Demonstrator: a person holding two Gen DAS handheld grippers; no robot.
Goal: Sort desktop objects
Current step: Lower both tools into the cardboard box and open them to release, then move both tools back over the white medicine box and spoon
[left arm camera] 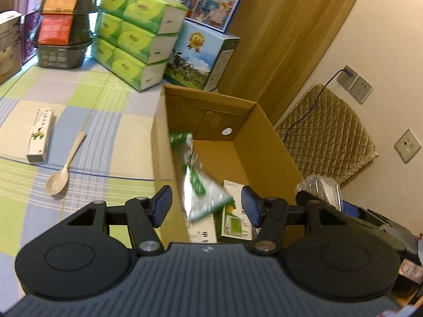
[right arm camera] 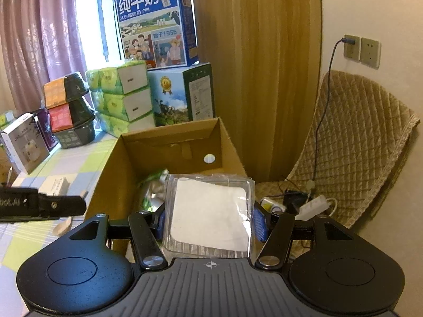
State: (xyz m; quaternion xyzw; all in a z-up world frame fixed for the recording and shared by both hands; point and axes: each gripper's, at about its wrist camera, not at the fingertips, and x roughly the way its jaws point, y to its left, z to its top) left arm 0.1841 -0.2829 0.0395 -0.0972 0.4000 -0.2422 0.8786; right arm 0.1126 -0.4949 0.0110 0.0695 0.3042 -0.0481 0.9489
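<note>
My left gripper is open above the near-left corner of the brown cardboard box. Between its fingers a green and silver packet shows blurred inside the box, touching neither pad. Small white and green boxes lie on the box floor. My right gripper is shut on a clear plastic case with a white pad inside, held over the near edge of the cardboard box. A wooden spoon and a small white medicine box lie on the checked tablecloth to the left.
Green tissue packs, stacked black bowls and milk cartons line the table's far side. A quilted chair cushion, a power strip and wall sockets are to the right, beside a wooden panel.
</note>
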